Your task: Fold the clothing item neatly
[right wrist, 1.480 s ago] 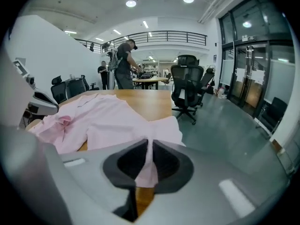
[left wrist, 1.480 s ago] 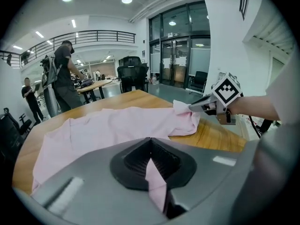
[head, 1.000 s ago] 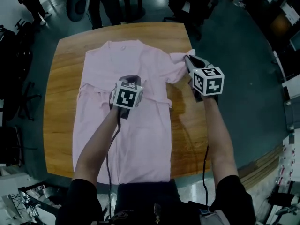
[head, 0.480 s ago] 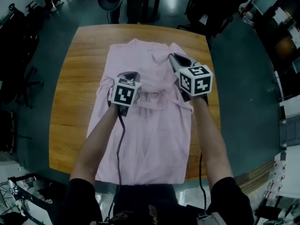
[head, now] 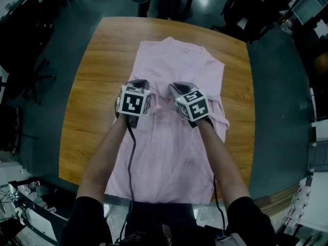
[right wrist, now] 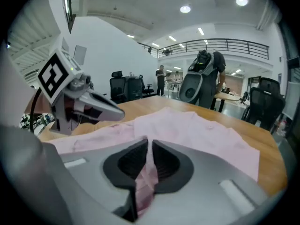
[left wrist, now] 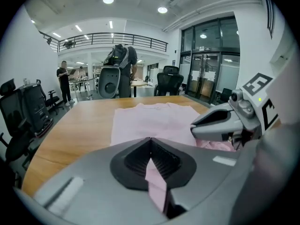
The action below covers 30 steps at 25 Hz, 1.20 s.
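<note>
While both tools hung close together over the chest of the pink shirt (head: 174, 137), each was clamped on a pinch of its cloth — the left gripper (head: 137, 84) with jaws shut tight on a thin fold, the right gripper (head: 175, 87) with jaws nearly together on a thicker bunch. The shirt lay lengthwise on the wooden table (head: 87, 111), collar at the far end, hem at the near edge. To fold well here, it seemed best to lay the carried cloth down level, edges parallel to the shirt's sides, and let go only once no slack bunched beneath. No container showed in any view.
</note>
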{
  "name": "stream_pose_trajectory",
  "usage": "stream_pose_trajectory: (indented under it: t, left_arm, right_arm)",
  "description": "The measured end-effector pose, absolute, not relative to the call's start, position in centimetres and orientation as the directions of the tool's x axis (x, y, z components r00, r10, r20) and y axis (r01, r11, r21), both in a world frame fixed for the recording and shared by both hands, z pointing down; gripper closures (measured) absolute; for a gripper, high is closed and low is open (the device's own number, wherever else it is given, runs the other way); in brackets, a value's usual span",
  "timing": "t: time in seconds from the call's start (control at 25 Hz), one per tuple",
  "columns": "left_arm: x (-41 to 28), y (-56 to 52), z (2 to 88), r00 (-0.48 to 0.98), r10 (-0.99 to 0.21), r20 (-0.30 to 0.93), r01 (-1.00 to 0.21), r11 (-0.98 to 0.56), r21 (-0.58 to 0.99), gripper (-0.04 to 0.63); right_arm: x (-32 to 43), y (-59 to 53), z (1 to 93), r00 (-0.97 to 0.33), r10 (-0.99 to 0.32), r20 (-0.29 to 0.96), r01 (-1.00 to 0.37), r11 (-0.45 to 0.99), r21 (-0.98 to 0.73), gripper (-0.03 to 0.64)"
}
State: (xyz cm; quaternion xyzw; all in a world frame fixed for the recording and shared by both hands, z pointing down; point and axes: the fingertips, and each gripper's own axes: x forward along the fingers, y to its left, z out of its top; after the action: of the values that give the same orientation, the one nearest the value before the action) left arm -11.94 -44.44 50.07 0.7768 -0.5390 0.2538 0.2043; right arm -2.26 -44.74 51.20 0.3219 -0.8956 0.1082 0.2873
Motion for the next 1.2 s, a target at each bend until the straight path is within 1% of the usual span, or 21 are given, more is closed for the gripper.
stream_pose_trajectory:
  t: [0.2,0.24,0.36,0.44,0.52,0.56,0.6,0.64,0.68,0.84,0.92,1.04,1.08,1.12,1.2]
  left_arm:
    - [-11.1,-45.9,50.6,0.328,-0.713,0.62,-0.92,-0.39,0.039,0.584]
    - [-10.6,-46.3,50.8,0.344,-0.7,0.626,-0.91,-0.413,0.039,0.567]
    - [-8.4,-47.8,51.6,0.38,-0.656,0.653,-0.871,-0.491,0.014,0.467]
    - [-6.9,-48.8,52.4,0.384,-0.63,0.675,-0.839,-0.544,-0.031,0.437]
    - [-5.3,-48.8,54.5,0.385,-0.561,0.733,-0.802,-0.596,-0.035,0.423]
    - [-4.8,-48.6,55.7,0.373,-0.524,0.766,-0.787,-0.616,-0.038,0.424]
    - [-4.7,-48.3,56.7,0.349,-0.5,0.793,-0.778,-0.626,-0.052,0.464]
    - [-4.8,-48.3,57.1,0.323,-0.495,0.806,-0.775,-0.627,-0.074,0.571]
    - [-5.0,-48.4,57.1,0.305,-0.504,0.808,-0.778,-0.622,-0.094,0.588]
    - [-6.8,-49.8,54.3,0.267,-0.594,0.758,-0.807,-0.568,-0.16,0.588]
    - [-8.4,-50.8,53.1,0.249,-0.629,0.736,-0.822,-0.54,-0.183,0.589]
    - [-8.8,-51.4,52.5,0.311,-0.613,0.726,-0.816,-0.563,-0.126,0.587]
    - [-8.3,-51.4,52.8,0.342,-0.595,0.727,-0.804,-0.586,-0.101,0.544]
    - [-7.8,-51.3,53.2,0.368,-0.572,0.733,-0.788,-0.611,-0.082,0.485]
    - [-6.7,-51.0,54.2,0.392,-0.536,0.748,-0.757,-0.65,-0.069,0.456]
  right_arm:
    - [-2.8,-42.1,54.2,-0.622,-0.408,0.669,-0.547,0.837,0.002,0.556]
    - [-2.6,-41.7,54.2,-0.623,-0.399,0.673,-0.536,0.844,0.004,0.55]
    - [-1.6,-40.9,53.4,-0.633,-0.392,0.668,-0.523,0.852,0.005,0.541]
    - [-1.0,-40.6,52.3,-0.654,-0.392,0.647,-0.52,0.854,-0.008,0.541]
    - [-0.4,-40.3,51.3,-0.675,-0.396,0.622,-0.521,0.853,-0.022,0.541]
    - [0.1,-40.4,50.9,-0.679,-0.405,0.613,-0.529,0.848,-0.025,0.541]
    - [0.9,-40.6,50.7,-0.675,-0.419,0.608,-0.543,0.839,-0.025,0.541]
    - [1.9,-40.9,50.7,-0.662,-0.437,0.608,-0.565,0.825,-0.022,0.541]
    - [3.1,-41.4,50.9,-0.642,-0.458,0.614,-0.591,0.807,-0.016,0.541]
    - [8.1,-44.2,52.7,-0.544,-0.533,0.648,-0.704,0.71,-0.007,0.541]
    - [9.7,-45.6,53.2,-0.515,-0.556,0.653,-0.745,0.667,-0.02,0.541]
    - [10.9,-47.0,53.3,-0.489,-0.572,0.659,-0.771,0.637,-0.02,0.541]
    - [11.0,-47.4,53.4,-0.481,-0.574,0.663,-0.774,0.632,-0.015,0.541]
    - [11.1,-47.7,53.5,-0.474,-0.574,0.667,-0.777,0.63,-0.01,0.541]
    - [11.2,-48.1,53.8,-0.464,-0.573,0.676,-0.78,0.626,-0.006,0.541]
